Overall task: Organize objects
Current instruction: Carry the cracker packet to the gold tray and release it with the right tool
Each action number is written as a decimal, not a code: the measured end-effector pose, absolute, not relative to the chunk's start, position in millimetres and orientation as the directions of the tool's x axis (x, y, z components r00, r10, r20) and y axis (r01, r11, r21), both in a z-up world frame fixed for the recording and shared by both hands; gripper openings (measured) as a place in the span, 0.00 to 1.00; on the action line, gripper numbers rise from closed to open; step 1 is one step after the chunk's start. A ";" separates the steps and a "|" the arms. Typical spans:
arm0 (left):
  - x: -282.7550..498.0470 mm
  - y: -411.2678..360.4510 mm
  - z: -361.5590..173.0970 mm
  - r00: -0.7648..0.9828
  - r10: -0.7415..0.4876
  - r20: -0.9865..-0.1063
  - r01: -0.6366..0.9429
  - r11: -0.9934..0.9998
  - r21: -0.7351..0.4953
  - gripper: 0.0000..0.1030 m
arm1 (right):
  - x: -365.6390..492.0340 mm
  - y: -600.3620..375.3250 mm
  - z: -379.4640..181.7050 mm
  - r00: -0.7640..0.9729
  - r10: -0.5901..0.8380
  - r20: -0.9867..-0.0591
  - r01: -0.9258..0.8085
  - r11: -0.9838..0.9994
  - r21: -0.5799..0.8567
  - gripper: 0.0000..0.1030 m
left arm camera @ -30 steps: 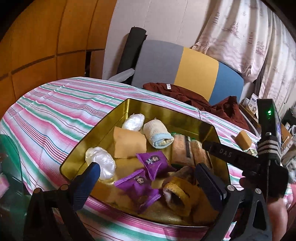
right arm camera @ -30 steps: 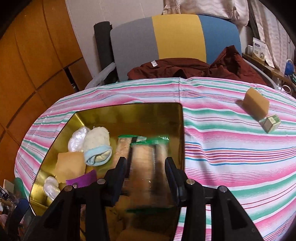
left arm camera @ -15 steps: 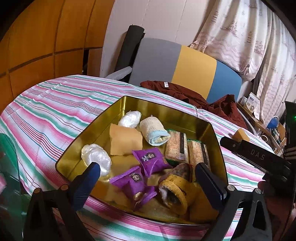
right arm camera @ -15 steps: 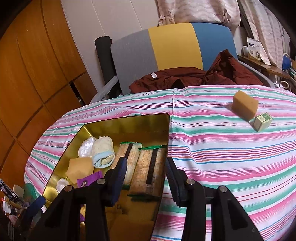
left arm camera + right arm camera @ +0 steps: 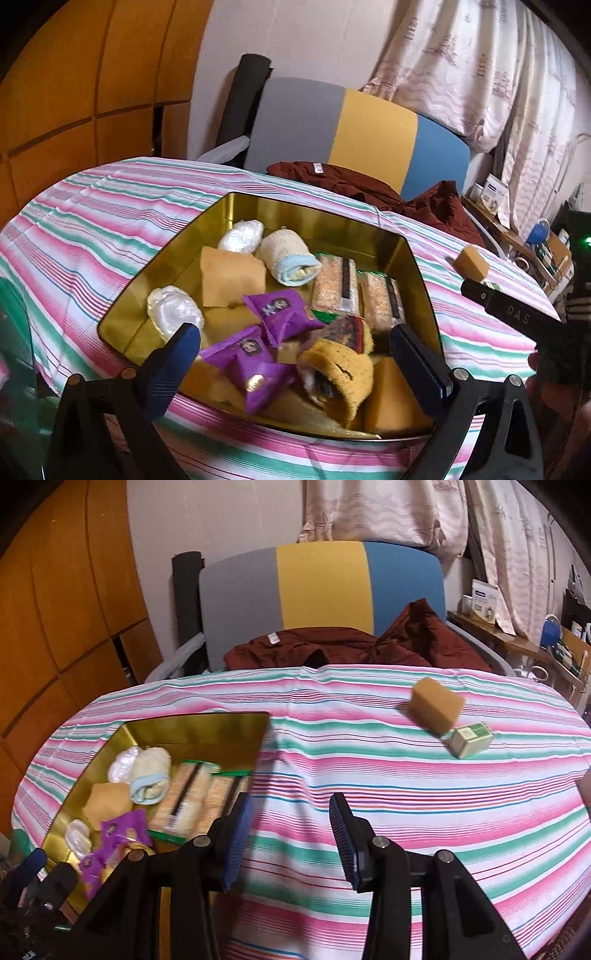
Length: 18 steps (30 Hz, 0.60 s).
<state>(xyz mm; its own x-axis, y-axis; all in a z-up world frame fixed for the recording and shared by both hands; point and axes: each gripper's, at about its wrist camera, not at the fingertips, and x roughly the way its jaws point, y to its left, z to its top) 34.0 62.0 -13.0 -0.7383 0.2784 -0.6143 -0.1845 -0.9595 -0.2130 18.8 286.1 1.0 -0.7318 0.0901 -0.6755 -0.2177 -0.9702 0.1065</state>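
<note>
Right gripper (image 5: 291, 834) jaws wide, empty, facing sponge (image 5: 436, 705) and small box (image 5: 471, 738) near table's far right edge, likely next for tin (image 5: 207, 727). Left gripper (image 5: 295, 350) wide, empty, over tin's near edge.

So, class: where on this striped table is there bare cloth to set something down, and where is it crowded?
Bare striped cloth runs between the gold tin and the tan sponge block with the small green box; also left of the tin. Inside the tin it is crowded, above all at the near end with the purple packets.
</note>
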 end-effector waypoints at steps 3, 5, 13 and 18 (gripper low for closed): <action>36.8 70.8 -13.7 -0.727 0.292 -0.622 -0.205 -0.956 -0.209 1.00 | 20.6 300.2 -3.6 -0.722 0.113 -0.683 -0.236 -0.967 0.090 0.42; 39.4 76.2 -13.2 -0.716 0.302 -0.629 -0.212 -0.953 -0.216 1.00 | 21.9 310.5 -7.9 -0.712 0.130 -0.690 -0.251 -0.965 0.078 0.42; 47.0 102.5 -4.1 -0.699 0.326 -0.636 -0.271 -0.944 -0.187 1.00 | 30.9 362.7 -29.9 -0.671 0.160 -0.724 -0.353 -0.927 0.123 0.43; 52.1 123.5 -0.1 -0.679 0.355 -0.643 -0.318 -0.931 -0.178 1.00 | 37.9 387.0 -44.4 -0.651 0.167 -0.741 -0.389 -0.911 0.137 0.43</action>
